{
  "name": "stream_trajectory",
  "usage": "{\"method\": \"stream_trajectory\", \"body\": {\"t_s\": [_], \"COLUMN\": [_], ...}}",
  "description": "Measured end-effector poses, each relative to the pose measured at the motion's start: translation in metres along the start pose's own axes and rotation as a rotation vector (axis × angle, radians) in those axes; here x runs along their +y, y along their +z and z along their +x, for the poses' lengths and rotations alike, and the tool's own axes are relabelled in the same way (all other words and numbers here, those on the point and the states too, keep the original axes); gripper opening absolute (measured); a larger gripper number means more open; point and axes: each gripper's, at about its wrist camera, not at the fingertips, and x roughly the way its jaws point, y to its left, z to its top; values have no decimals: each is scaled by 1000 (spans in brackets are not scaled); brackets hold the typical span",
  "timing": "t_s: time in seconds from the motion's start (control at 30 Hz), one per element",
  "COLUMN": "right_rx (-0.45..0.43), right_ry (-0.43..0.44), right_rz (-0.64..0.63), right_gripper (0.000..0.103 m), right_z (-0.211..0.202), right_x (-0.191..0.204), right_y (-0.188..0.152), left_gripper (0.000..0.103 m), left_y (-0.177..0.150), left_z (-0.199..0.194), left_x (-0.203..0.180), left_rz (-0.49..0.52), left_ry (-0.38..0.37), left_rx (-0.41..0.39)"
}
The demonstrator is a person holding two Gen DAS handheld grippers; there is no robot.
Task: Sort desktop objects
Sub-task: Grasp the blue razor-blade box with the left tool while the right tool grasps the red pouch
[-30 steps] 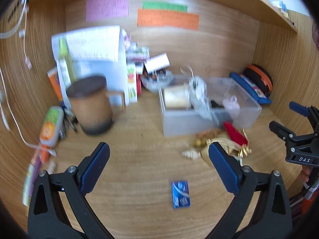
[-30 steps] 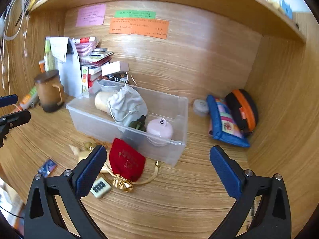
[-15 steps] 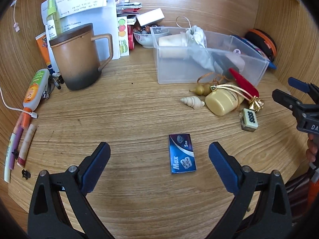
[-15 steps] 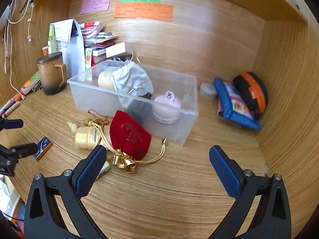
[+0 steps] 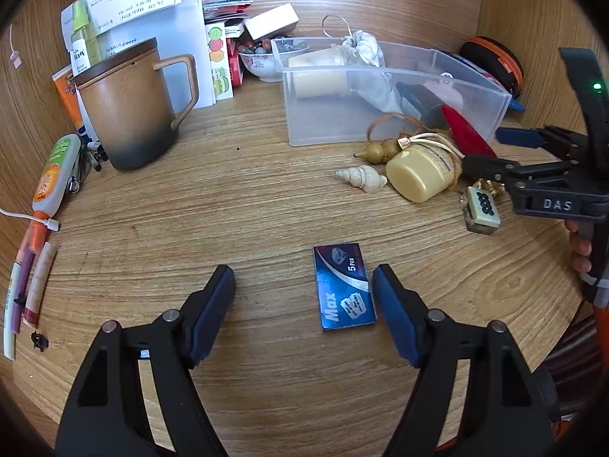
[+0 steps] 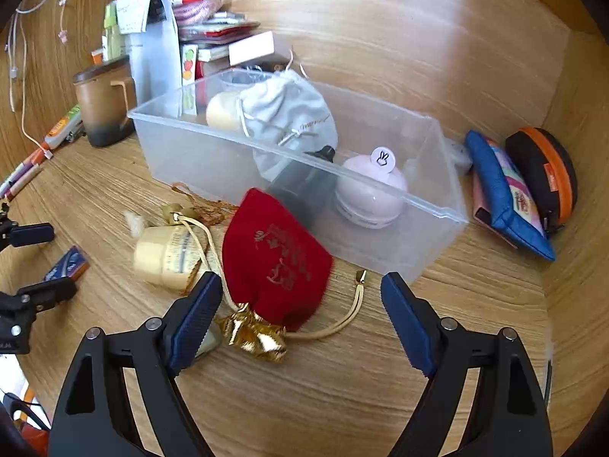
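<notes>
Clutter lines the left edge of the wooden desk (image 5: 266, 198): pens, a tube, then a brown lidded mug (image 5: 131, 104) standing upright in front of a white paper bag (image 5: 175, 19). Moving right, the left gripper (image 5: 302, 310) hangs low over the desk with its jaws wide apart and nothing between the pads; a small blue box marked "Max" (image 5: 343, 287) lies flat just inside its right finger (whether the pad touches the box I cannot tell). Beyond it lie a seashell (image 5: 363, 178), a little gourd charm (image 5: 377, 152) and a cream jar (image 5: 422, 171) tipped on its side, with a mahjong tile (image 5: 482, 211) close by. Behind these sits the clear plastic bin (image 6: 434, 228), holding a grey drawstring pouch (image 6: 289, 114), a pale cylinder, a dark bottle and a pink round case (image 6: 369, 194). A red velvet pouch (image 6: 276, 255) leans against the bin's front wall, its gold cord trailing across the desk. The right gripper (image 6: 300, 320) is spread wide around that pouch's gathered end, gripping nothing. Farthest right, a blue zip pouch (image 6: 502, 190) and a black-and-orange case (image 6: 544, 171) rest against the side wall.
</notes>
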Motion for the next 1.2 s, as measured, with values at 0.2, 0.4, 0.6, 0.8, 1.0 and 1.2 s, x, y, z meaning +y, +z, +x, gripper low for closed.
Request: {"method": "stream_trajectory", "body": {"t_s": [0.2,0.4,0.6,0.8,1.0,1.2], "right_rx": [46,30,1,-34,-74,-117], "right_ry": [78,92,107,162,187,209], "right_rz": [-5,-18,5,56,77,96], "right_gripper": [51,35,30,30,29,29], "right_z": [14,10,-1,-20,-40,-59], "right_x": [0,4,-5,-19,-29,-38], "right_y": [3,2,2,7,10,11], "left_gripper": [66,51,27,27,27,27], "left_y": [0,-1,-2,0,3,14], "left_z": [-1,-3,-6,-6,-14,-23], "left_x": [-1,-6,-6,-11,-13,-13], "left_rz": [13,44,56,58,39,8], "left_ry": [-10,-38,-45,-37,-42,-42], "left_rx": [-18,-20,-20,-24,-42,-70]}}
